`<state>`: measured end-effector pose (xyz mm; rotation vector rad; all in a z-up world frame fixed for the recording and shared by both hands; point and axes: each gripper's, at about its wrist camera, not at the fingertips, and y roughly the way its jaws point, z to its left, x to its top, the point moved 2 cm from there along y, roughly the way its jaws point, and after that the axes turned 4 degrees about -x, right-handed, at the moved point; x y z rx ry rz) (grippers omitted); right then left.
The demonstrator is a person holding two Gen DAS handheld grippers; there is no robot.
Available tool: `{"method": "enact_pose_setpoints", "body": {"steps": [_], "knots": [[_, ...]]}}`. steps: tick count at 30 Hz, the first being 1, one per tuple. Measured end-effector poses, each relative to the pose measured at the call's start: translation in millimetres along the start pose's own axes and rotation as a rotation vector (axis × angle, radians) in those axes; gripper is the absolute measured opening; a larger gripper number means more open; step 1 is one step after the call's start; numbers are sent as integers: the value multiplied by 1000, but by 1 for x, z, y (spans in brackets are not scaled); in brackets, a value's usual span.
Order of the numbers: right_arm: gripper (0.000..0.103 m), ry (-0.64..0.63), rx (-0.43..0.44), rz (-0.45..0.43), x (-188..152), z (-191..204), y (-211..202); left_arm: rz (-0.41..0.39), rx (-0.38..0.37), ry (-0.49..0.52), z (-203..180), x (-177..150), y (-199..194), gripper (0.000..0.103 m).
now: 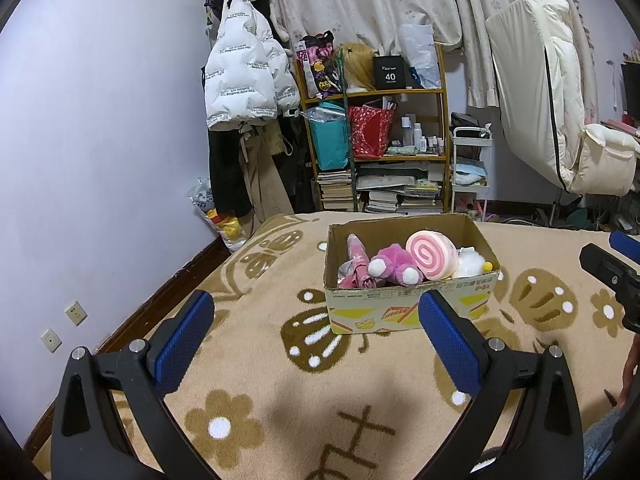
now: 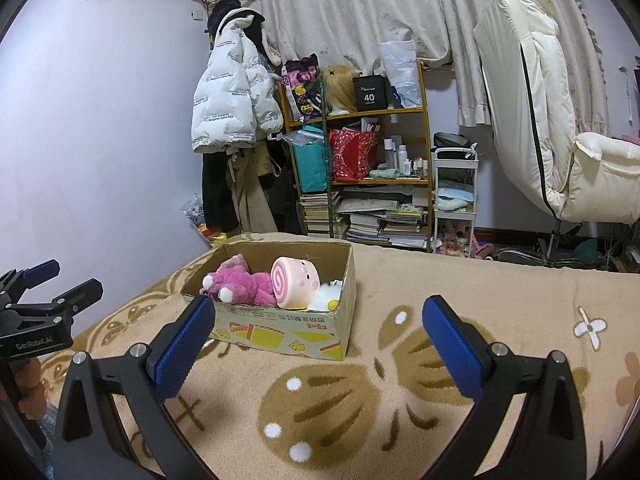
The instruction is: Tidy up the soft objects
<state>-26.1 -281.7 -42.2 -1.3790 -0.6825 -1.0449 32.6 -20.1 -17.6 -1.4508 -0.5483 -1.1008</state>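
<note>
Bed with tan blanket [image 1: 280, 380] [image 2: 480, 280] is filling the lower half of both views, brown butterfly and flower pattern. Lavender wall on the left, curtains [image 1: 360, 0] hanging across the back. White padded chair [image 1: 560, 120] is leaning at far right. Yellow shelf [image 1: 400, 92] [image 2: 360, 114] is standing against the back wall, stacked with books, bags, bottles, a blond wig; white puffer jacket [image 1: 244, 68] hanging just left of it.

Cardboard box [image 1: 400, 312] [image 2: 280, 332] is sitting on the blanket, open top, soft objects all lying inside it. Pink swirl roll plush [image 1: 430, 254] [image 2: 294, 282] is resting in the middle, tilted. Pink plush toy [image 1: 394, 266] [image 2: 248, 284] with white paws is lying touching its left side. White fluffy toy [image 1: 472, 264] [image 2: 326, 298] with a yellow bit is tucked in the right corner. Pink shiny wrapped item [image 1: 356, 260] at the left end, possibly a folded umbrella, hard to tell.

Left tongs [image 1: 316, 332] [image 2: 52, 284] are hovering over the blanket near the box, spread wide, gripping nothing. Right tongs [image 2: 318, 332] [image 1: 616, 256] are released too, blue pads well apart, empty, just right of the box.
</note>
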Motion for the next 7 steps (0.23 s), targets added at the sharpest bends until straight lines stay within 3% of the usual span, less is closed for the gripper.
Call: {"method": "enact_pose_setpoints", "body": {"steps": [7], "knots": [[103,0,-1,0,0,0,0,0,0,3,1,-1,0,101]]}}
